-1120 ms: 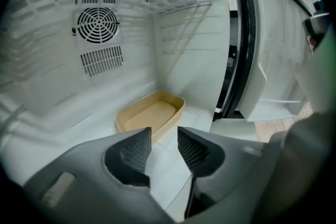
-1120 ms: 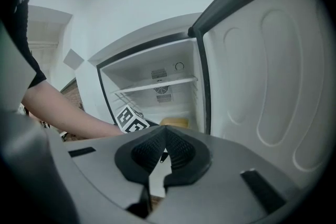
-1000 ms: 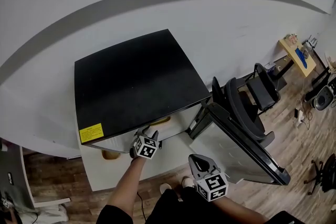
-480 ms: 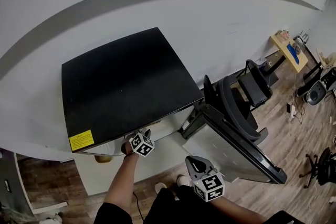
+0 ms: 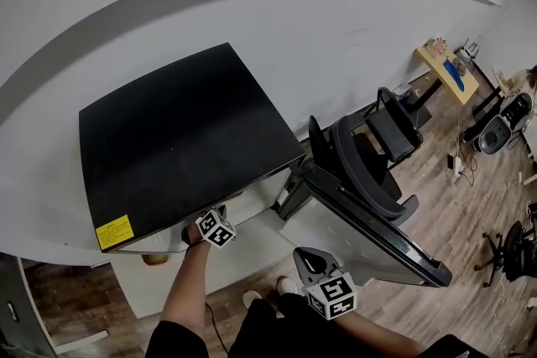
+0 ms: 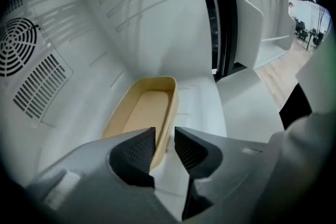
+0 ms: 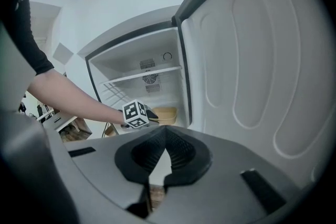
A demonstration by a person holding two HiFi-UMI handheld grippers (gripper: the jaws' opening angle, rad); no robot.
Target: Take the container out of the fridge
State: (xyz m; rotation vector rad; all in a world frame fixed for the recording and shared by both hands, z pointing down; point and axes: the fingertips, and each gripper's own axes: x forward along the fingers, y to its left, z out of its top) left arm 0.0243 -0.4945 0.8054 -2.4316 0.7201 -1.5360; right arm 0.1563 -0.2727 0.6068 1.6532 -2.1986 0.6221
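The left gripper reaches inside the fridge and its jaws are closing, with the right-hand rim of the tan container running between them. The rim lies against the left pad while a sliver of white still shows at the right pad, so the grip does not look clamped yet. A second ago the head view showed this gripper at the fridge mouth with a strip of the container visible beside it; now the black fridge top hides the container there and only the marker cube pokes out, so the gripper has gone in deeper. That suggests the reach is done and the grasp is under way, with lifting out still to come. The container sits empty on the white fridge floor, near the front. The right gripper hangs low outside, jaws pressed together on nothing, facing the open door.
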